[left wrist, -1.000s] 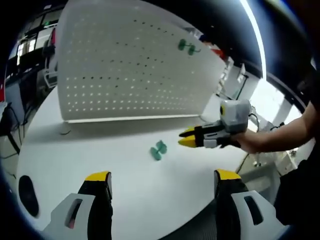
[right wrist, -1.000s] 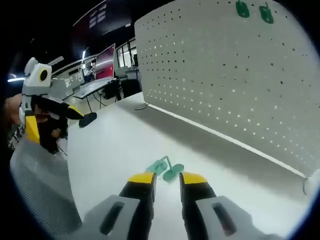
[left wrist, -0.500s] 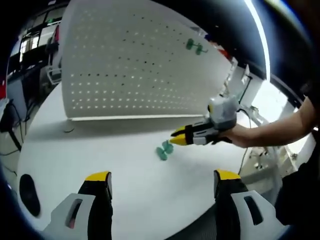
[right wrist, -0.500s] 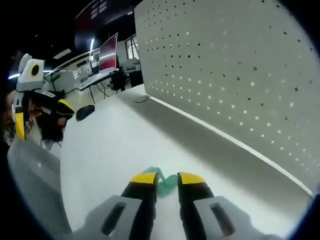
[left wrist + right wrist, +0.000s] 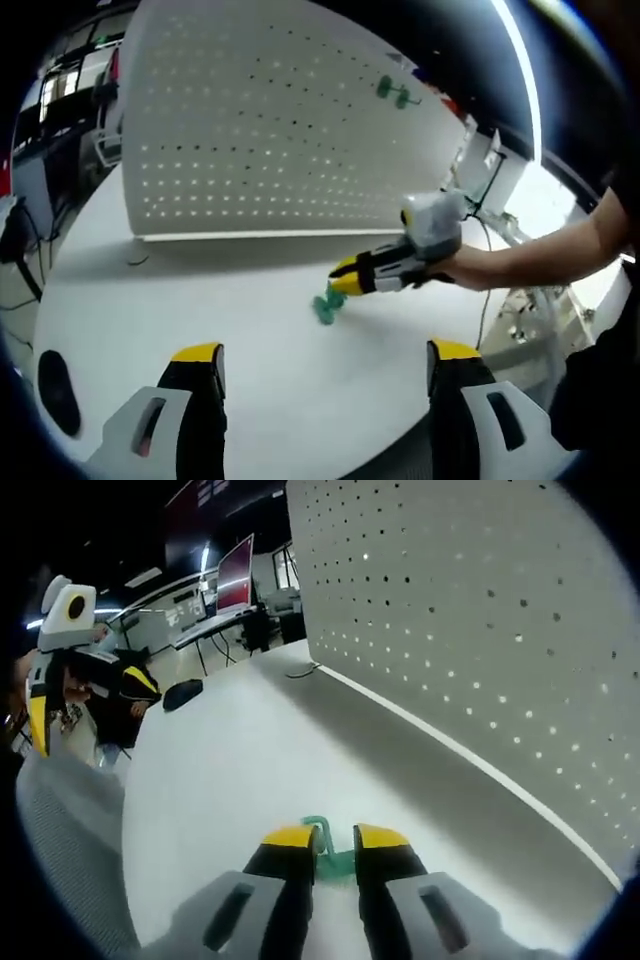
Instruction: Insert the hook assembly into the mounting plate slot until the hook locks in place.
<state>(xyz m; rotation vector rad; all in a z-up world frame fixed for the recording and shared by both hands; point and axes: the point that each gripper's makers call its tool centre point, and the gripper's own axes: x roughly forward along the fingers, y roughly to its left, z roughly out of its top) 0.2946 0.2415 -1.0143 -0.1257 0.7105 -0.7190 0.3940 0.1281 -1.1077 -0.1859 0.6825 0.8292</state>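
Note:
A small green hook (image 5: pixel 327 306) lies on the white table (image 5: pixel 240 330) in front of the white pegboard (image 5: pixel 270 130). In the left gripper view my right gripper (image 5: pixel 344 284) reaches in from the right, its yellow tips down at the hook. In the right gripper view the hook (image 5: pixel 333 858) sits in the narrow gap of my right gripper (image 5: pixel 334 838), whose jaws are closed in on it. My left gripper (image 5: pixel 326 352) hangs wide open over the near table with nothing in it. It appears at the left as the left gripper (image 5: pixel 70 670). Two more green hooks (image 5: pixel 393 92) hang high on the board.
The pegboard (image 5: pixel 480 610) stands upright along the table's far side. A black oval object (image 5: pixel 58 392) lies near the table's left edge, seen also as the dark object (image 5: pixel 183 693). A person's forearm (image 5: pixel 540 260) comes in from the right. Desks and a monitor (image 5: pixel 235 575) stand behind.
My right gripper moved in to the hook on the table until the hook sat between its jaws, whose gap narrowed slightly. The left gripper stayed open and nearly still.

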